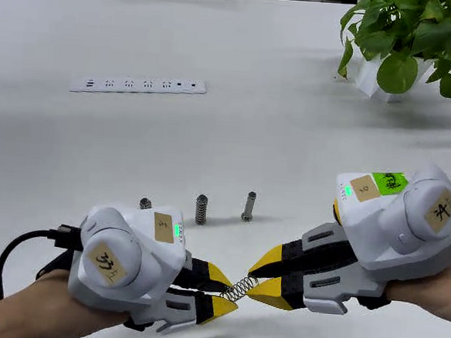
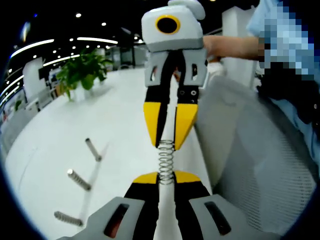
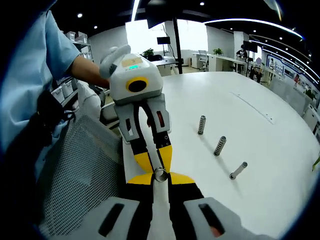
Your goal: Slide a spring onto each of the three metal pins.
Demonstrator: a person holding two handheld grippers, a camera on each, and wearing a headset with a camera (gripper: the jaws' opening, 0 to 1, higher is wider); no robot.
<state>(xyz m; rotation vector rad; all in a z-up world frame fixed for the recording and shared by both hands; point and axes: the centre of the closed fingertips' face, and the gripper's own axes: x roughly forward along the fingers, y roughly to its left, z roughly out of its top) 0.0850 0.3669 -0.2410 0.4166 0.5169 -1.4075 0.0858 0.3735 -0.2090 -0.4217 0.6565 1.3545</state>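
**A:** Well, head view: left gripper (image 1: 231, 292) and right gripper (image 1: 253, 281) both pinch our spring (image 1: 240, 287), six o'clock from the bare pin (image 1: 248, 206).

**B:** Left gripper view, each end clamped; right gripper view agrees. We'd free one end, then align.

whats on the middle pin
A spring sits over the middle pin, wrapping it from its base nearly to its top. The shaft inside the coils is covered, so it cannot be seen.
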